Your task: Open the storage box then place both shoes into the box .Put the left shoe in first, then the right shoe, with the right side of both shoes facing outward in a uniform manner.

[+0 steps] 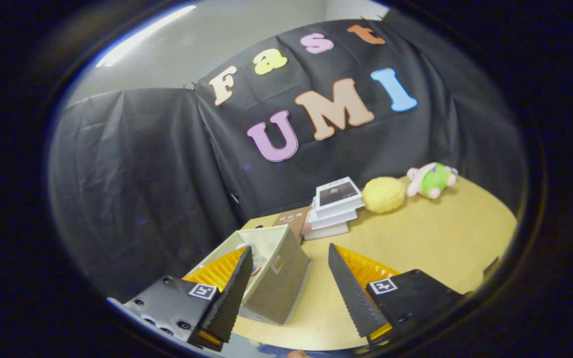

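Gripper view: gripper (pixel 286 286) spread wide, holding nothing, above the boxy grey fabric storage box (pixel 279 278).

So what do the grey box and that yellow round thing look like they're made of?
The storage box, just ahead of the open gripper: probably fabric over stiff board, matte grey, flat panels with a woven look. The yellow round thing: likely plush, fuzzy and unshiny, slightly squashed against the table.
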A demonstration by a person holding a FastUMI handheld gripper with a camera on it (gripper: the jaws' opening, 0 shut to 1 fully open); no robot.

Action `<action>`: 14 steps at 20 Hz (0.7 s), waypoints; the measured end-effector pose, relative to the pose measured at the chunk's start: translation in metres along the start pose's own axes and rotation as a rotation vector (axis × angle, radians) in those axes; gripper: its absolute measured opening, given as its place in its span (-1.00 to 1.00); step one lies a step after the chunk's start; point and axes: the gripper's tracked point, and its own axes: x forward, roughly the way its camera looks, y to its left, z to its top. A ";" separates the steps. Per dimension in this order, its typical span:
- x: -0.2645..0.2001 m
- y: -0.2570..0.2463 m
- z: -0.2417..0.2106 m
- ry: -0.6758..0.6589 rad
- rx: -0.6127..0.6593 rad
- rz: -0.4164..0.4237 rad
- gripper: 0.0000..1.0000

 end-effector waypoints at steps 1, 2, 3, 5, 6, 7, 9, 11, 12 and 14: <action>-0.006 -0.003 0.004 -0.030 -0.058 -0.023 0.90; -0.012 -0.004 0.007 -0.053 -0.113 -0.040 0.90; -0.019 -0.006 0.009 -0.074 -0.156 -0.058 0.89; -0.030 -0.007 0.013 -0.118 -0.205 -0.080 0.92; -0.036 -0.009 0.015 -0.140 -0.228 -0.090 0.93; -0.039 -0.013 0.016 -0.153 -0.245 -0.104 0.94; -0.044 -0.022 0.011 -0.149 -0.277 -0.130 0.96; -0.049 -0.024 0.007 -0.136 -0.277 -0.133 0.97; -0.051 -0.025 0.006 -0.134 -0.274 -0.133 0.98; -0.056 -0.032 0.008 -0.140 -0.277 -0.142 0.99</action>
